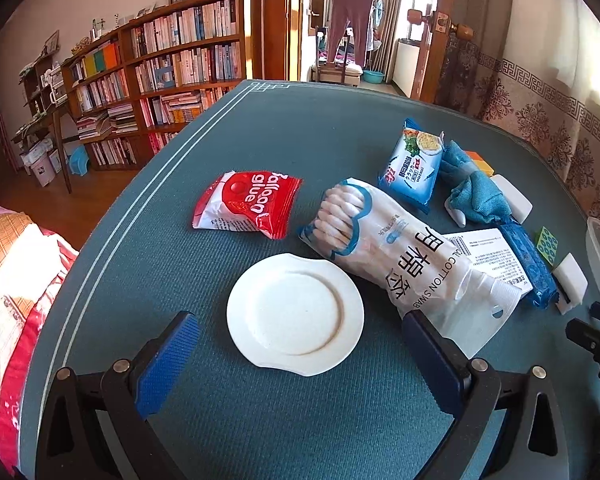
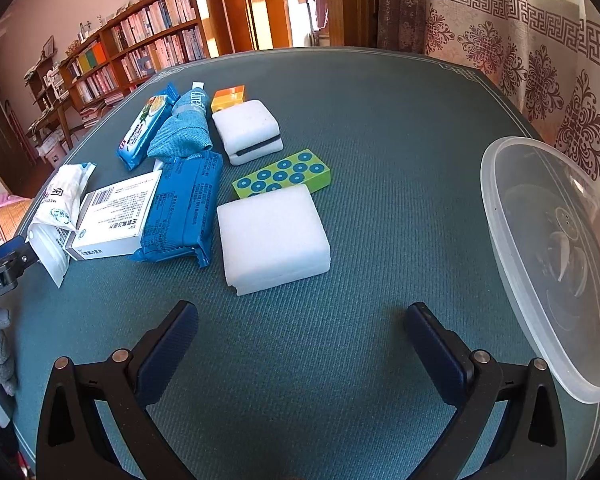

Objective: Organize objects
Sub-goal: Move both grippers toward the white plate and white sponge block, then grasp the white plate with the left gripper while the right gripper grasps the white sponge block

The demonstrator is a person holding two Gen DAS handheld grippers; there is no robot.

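My left gripper [image 1: 300,340] is open and empty over a white plate [image 1: 295,314] on the blue-green table [image 1: 220,420]. A bag of cotton swabs [image 1: 400,252] lies beside its right finger, and a red balloon glue packet [image 1: 246,204] lies beyond the plate. My right gripper [image 2: 302,336] is open and empty above bare table [image 2: 380,120]. A white sponge [image 2: 272,238] lies just ahead of it, with a green dotted block [image 2: 282,176], a dark blue packet [image 2: 184,208] and a white box [image 2: 114,216] beyond.
A clear plastic container [image 2: 556,256] stands at the right edge. A blue cloth [image 2: 184,132], a light blue cracker packet [image 2: 146,130], a second white sponge [image 2: 248,130] and an orange block [image 2: 228,98] lie farther back. A bookshelf [image 1: 160,72] stands beyond the table.
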